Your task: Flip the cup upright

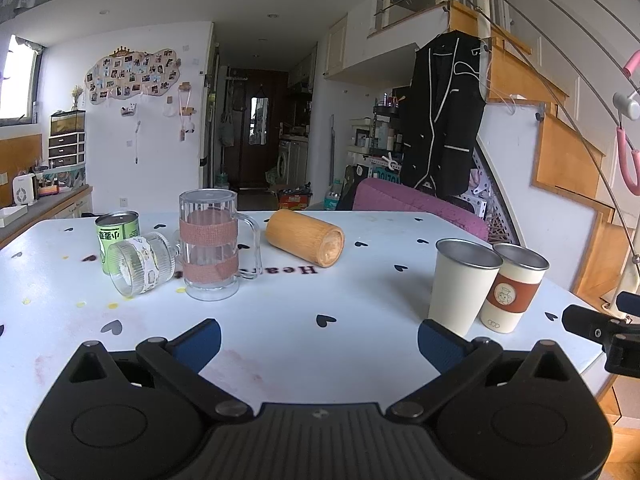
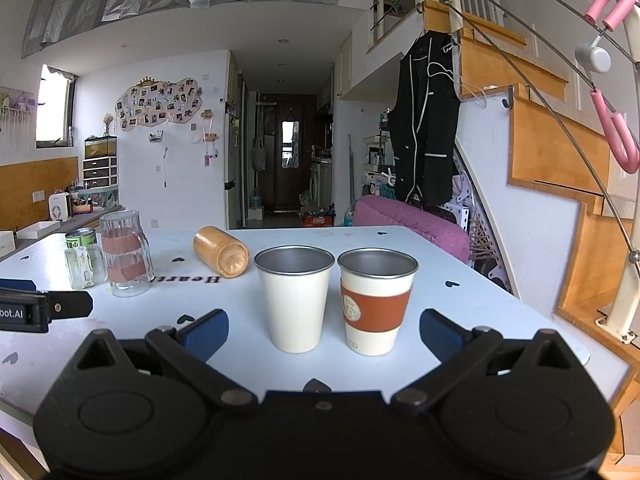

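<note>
The left tongs [image 1: 319, 338] are being held wide apart above the white heart-printed desk [image 1: 280, 320], with nothing gripped between the blue pads. At eleven o'clock of them, a small ribbed clear glass cup with a patterned band [image 1: 140, 263] is being seen lying on its side, mouth turned toward the camera, touching or just beside a green tin can [image 1: 116, 234] behind it. A tall clear glass mug wrapped in pink bands [image 1: 210, 244] is being shown upright just beside it. At twelve o'clock, a cylindrical wooden cup [image 1: 306, 237] is also lying on its side.

The right tongs [image 2: 324, 334] are likewise being held spread, empty. Between their pads, slightly ahead, a plain cream steel-lined cup [image 2: 295, 298] and a cream cup with an orange sleeve [image 2: 375, 300] are being shown upright, side by side.
</note>
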`<act>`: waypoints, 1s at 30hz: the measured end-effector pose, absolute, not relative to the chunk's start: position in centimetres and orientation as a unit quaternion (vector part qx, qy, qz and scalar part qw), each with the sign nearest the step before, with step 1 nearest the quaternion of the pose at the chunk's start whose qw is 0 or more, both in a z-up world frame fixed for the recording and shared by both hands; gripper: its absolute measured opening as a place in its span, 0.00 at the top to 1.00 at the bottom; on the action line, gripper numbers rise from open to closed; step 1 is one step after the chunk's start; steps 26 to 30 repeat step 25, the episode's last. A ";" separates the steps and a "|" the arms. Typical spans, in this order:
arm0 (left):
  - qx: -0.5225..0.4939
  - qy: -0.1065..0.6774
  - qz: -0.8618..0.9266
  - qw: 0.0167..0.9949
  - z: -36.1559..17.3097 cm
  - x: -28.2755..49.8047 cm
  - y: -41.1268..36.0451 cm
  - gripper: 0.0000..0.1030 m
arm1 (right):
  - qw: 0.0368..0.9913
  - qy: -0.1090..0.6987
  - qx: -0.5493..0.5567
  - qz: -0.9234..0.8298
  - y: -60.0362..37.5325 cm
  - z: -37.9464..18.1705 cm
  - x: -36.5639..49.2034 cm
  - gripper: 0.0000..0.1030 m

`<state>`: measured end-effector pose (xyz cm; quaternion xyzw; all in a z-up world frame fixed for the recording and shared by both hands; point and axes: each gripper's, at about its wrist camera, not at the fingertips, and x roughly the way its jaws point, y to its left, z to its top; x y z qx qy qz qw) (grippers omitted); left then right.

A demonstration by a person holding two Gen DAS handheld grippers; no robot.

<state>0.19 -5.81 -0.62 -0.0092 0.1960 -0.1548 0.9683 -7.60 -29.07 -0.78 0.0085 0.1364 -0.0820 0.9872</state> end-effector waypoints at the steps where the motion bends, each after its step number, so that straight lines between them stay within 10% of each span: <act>1: -0.009 0.196 -0.155 0.968 -0.6 0.2 -5.8 0.00 | 0.987 0.137 0.008 -0.082 -29.1 -0.8 -7.6 0.00; 30: -0.001 0.197 -0.152 0.969 -1.0 0.2 -5.9 0.00 | 0.987 0.138 0.008 -0.082 -29.2 -0.8 -7.6 0.00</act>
